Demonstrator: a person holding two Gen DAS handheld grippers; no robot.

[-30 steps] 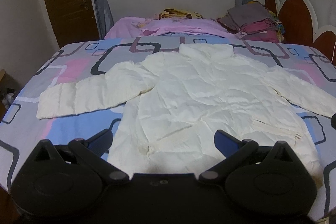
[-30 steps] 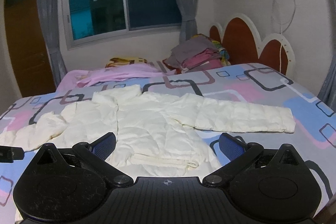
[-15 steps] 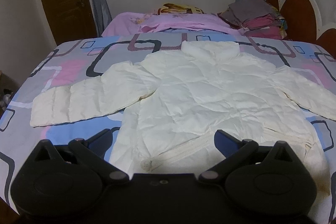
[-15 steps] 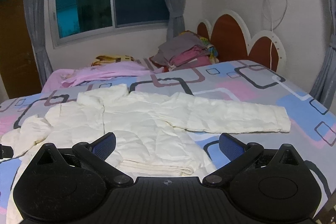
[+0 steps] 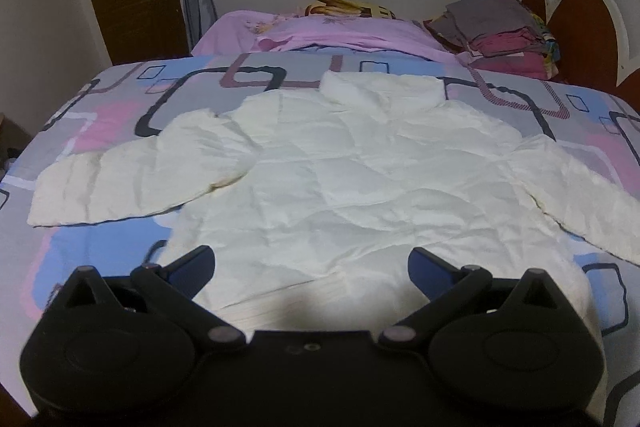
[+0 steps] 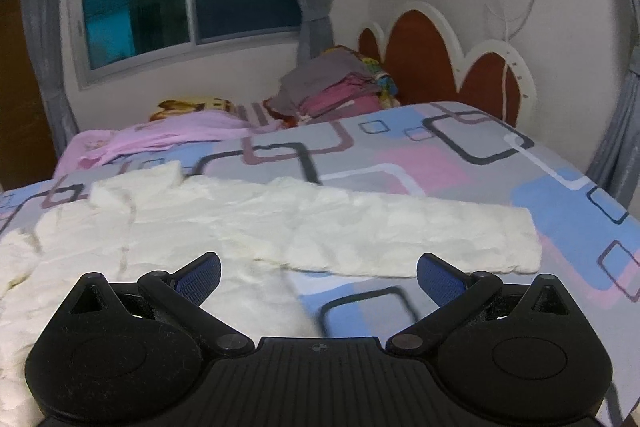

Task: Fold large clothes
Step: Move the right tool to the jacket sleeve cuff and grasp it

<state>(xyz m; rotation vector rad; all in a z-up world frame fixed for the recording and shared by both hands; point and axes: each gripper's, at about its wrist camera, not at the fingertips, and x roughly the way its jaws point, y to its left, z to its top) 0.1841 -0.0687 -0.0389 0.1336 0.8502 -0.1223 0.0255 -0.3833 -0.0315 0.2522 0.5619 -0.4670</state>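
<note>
Left wrist view is showing the cream jacket (image 5: pixel 360 179) lying spread flat on the bed (image 5: pixel 100 107), sleeves out, so I am judging the first fold is just starting. I am holding the left gripper (image 5: pixel 311 261) over the hem and the right gripper (image 6: pixel 319 273) near the right sleeve (image 6: pixel 420 239), both spread wide and gripping nothing; next I am needing a grasp on a sleeve.

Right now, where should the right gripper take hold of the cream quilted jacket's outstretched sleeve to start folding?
Probably at the cuff end of the cream quilted jacket, coming in from the bed's right side. The sleeve lies flat and straight with that end free on the patterned bedspread, and the open right gripper sits nearest it.
</note>
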